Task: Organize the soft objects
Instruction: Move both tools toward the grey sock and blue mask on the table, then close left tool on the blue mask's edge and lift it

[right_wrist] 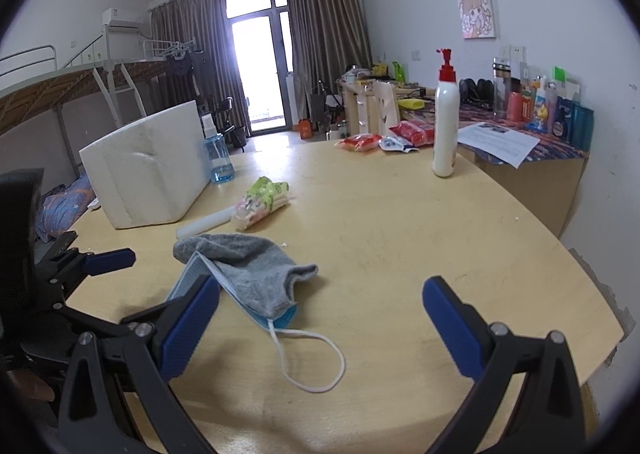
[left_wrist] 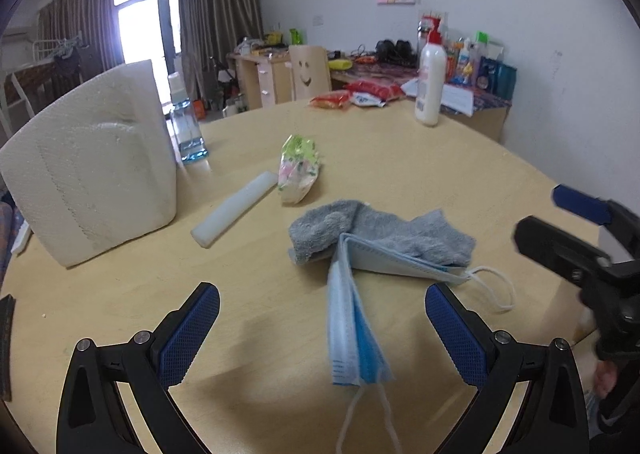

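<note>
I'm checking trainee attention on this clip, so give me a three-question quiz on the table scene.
1. True or false: the grey knitted sock lies on top of the folded pale-blue face mask.
2. The left claw is: A) open, B) shut on the mask, C) out of view?
3. Which tall item stands at the far edge of the round wooden table?

Key: 1 true; 2 A; 3 the white pump bottle with a red top.
</note>
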Tool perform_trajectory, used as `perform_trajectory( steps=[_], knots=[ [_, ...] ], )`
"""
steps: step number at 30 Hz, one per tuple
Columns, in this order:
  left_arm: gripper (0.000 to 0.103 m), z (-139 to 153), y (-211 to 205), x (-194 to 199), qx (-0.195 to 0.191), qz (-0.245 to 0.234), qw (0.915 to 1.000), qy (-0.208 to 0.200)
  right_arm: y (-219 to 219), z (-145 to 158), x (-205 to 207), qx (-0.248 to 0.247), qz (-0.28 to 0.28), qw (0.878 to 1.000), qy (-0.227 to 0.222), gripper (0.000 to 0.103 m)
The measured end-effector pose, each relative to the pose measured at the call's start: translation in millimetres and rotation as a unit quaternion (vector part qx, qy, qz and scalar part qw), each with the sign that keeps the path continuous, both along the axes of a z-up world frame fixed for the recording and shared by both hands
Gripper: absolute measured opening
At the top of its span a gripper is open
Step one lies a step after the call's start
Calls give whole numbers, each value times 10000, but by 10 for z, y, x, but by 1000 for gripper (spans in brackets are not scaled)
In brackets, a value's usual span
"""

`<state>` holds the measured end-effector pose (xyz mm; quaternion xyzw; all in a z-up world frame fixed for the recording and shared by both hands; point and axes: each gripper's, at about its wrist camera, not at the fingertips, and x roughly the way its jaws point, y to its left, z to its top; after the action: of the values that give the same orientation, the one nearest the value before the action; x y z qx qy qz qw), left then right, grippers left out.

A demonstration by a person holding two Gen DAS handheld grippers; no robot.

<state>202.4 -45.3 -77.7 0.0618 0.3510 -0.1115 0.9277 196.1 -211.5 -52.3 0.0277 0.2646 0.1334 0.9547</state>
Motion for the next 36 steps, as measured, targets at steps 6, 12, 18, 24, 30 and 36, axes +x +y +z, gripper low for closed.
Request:
perform_trajectory(
  steps=[6,12,18,24,30,36],
  knots=[
    [90,-56,-2,114,-113,-43,9996,268,-30,-13,31,23,46,10000,32,103],
    [75,-125,-43,159,-93,-74,9989,452,-47,-18,67,83,77,9999,27,103],
    [44,-208,-57,181,-155,-116,9979,625,-10,-57,113,57,167,9998,108,103],
    [9,-200,-51,181,-229,-160,9977,621,21,-65,118,11,238,9996,146,103],
    [4,-154,-14,108,-260,-216,9983,477,86,-61,157,-49,291,9994,162,103],
    [4,-95,91,13,-355,-283,9981,427,175,-53,202,-122,363,9991,196,103]
  ],
)
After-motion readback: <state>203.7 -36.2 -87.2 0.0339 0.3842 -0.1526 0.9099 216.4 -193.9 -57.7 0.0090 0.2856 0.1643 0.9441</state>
